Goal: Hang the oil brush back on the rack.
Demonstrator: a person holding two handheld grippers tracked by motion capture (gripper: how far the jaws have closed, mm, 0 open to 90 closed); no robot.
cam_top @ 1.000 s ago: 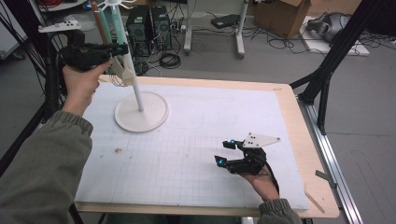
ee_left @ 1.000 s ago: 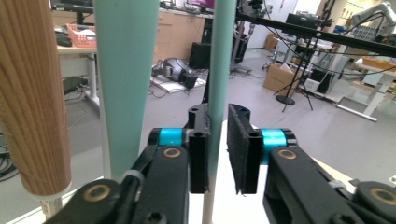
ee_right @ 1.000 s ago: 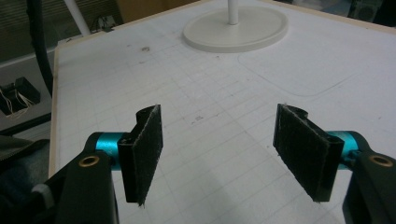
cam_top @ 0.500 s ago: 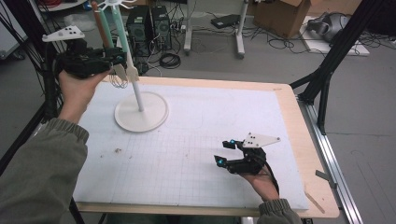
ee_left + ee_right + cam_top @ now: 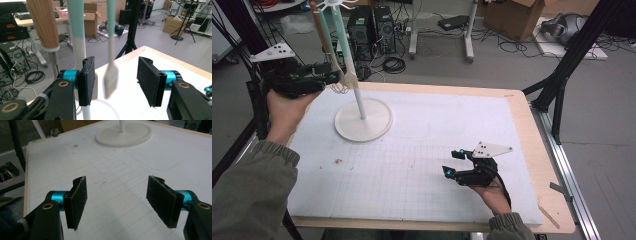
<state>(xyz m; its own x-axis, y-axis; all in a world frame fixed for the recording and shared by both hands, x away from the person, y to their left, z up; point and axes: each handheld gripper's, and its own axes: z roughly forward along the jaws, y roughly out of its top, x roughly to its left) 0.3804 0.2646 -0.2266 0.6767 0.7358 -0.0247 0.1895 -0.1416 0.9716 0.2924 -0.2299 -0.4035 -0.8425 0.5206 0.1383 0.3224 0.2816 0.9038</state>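
Note:
A white stand with a round base [image 5: 363, 120] and a slim pole [image 5: 358, 100] rises at the table's back left. Utensils hang from its top: one with a wooden handle [image 5: 319, 24] and one with a teal handle [image 5: 341, 35]. My left gripper [image 5: 335, 77] is raised beside the pole at the height of the utensil heads, open. In the left gripper view a blurred teal-handled utensil with a pale flat head [image 5: 111, 77] hangs between the open jaws [image 5: 116, 63], touching neither pad. The wooden handle [image 5: 43, 25] hangs at upper left. My right gripper [image 5: 450, 163] rests low at the front right, open and holding nothing [image 5: 117, 180].
A white gridded mat [image 5: 422, 135] covers the wooden table [image 5: 532, 145]. In the right gripper view the stand base [image 5: 124, 133] lies far ahead across the mat. Computer towers, cables and black tripod legs [image 5: 562, 65] stand on the floor behind the table.
My left gripper has dropped slightly and come closer to the hanging utensils, with its top plate turned upward. The utensil between its jaws is blurred as if swinging. The right gripper has not moved.

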